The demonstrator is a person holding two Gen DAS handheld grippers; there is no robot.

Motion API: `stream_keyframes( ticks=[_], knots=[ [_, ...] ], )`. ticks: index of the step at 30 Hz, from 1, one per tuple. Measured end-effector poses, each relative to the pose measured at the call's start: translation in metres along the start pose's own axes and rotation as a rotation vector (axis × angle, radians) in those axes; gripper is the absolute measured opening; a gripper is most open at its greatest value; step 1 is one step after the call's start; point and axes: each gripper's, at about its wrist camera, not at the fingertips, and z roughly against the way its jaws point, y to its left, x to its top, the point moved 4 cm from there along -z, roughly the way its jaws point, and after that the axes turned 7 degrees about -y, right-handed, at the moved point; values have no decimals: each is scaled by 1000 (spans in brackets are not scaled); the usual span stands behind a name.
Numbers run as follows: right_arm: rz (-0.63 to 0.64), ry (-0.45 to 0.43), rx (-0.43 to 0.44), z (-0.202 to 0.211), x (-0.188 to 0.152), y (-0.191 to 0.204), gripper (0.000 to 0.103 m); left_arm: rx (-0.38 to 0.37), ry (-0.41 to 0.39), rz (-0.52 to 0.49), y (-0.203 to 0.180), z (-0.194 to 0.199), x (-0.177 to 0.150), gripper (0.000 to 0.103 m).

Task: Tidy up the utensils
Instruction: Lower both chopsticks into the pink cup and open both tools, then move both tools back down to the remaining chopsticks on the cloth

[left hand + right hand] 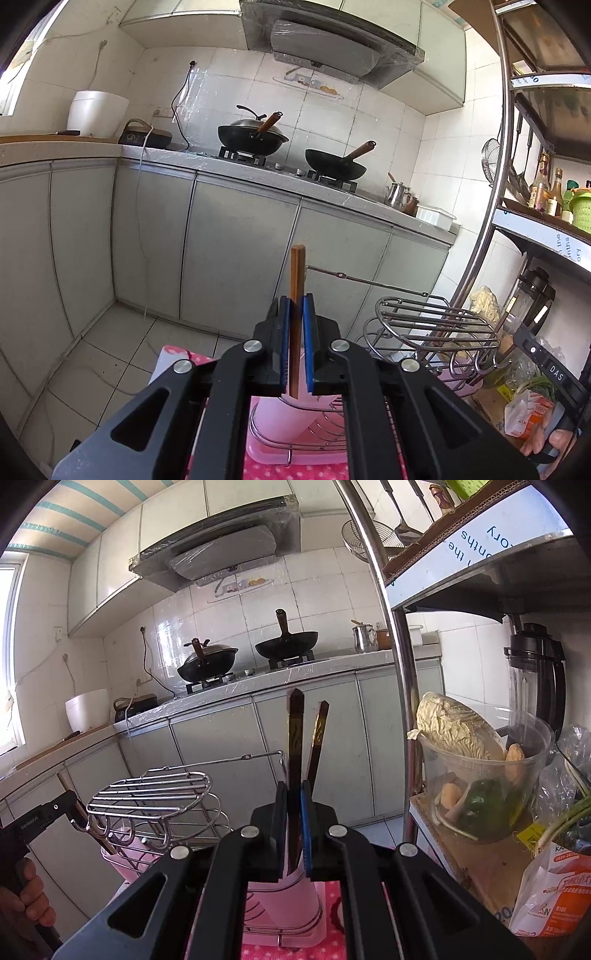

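Left view: the left gripper point(295, 325) pinches one brown chopstick point(296, 273) upright, ready to drop into the pink holder point(284, 417) below; right view: the right gripper point(293, 812) clamps a dark chopstick point(295, 738), perhaps both, above a pink cup point(284, 897).

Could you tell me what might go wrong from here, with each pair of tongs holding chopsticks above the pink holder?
1. The right tongs grip the dark chopsticks, whose tips splay apart; the looser one might slip on release.
2. The left tongs hold one brown chopstick near the wire rack; it could catch on the wires on the way down.
3. The pink holder looks light, so an off-centre push may tip it.
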Motion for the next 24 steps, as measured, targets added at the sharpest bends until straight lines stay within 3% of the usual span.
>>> stream_keyframes(
  ticks=[10, 13, 15, 17, 19, 24],
  knots=[
    [-14, 75, -12, -8, -13, -6, 12, 2, 33, 52, 12, 2, 0, 7],
    [-33, 92, -13, -8, -16, -9, 34, 4, 37, 64, 14, 4, -2, 8],
    [-40, 96, -13, -6, -18, -11, 36, 3, 42, 64, 14, 6, -3, 14],
    [-45, 108, -13, -4, -20, -12, 36, 7, 42, 65, 14, 8, -3, 29],
    [-50, 114, -12, -1, -22, -12, 36, 2, 44, 69, 15, 13, -4, 35],
    [-64, 134, -3, 7, -27, -12, 36, -10, 65, 56, 12, 22, -8, 39]
  ],
)
